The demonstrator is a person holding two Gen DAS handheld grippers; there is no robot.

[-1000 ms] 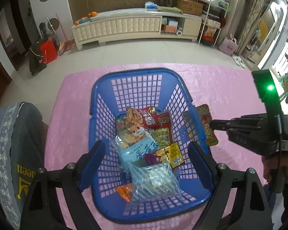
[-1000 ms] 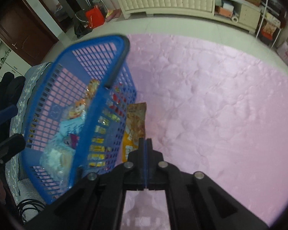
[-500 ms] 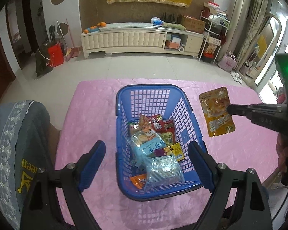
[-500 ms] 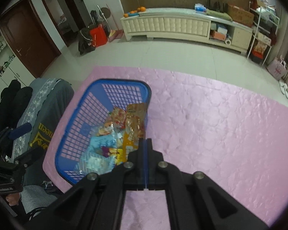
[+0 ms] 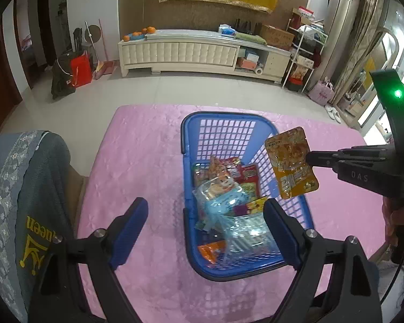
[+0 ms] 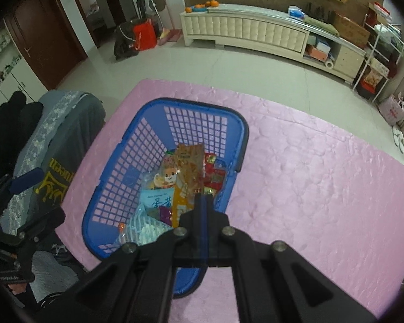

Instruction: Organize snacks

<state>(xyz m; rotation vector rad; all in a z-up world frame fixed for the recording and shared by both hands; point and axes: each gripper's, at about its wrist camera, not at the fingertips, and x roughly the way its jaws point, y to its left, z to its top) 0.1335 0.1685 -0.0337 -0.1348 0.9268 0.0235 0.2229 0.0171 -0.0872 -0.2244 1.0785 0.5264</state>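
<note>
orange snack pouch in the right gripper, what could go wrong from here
The right gripper pinches the orange snack pouch only by one side edge, so it hangs loose and might slip or swing. In the left wrist view the pouch hangs over the right rim of the blue basket, so an early release could drop it on the pink tablecloth. The packets already in the basket are piled at its near end, so it might slide off them.

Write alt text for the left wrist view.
The right gripper holds an orange snack packet in the air over the blue basket of snacks on a pink tablecloth. The left gripper is open and empty.
</note>
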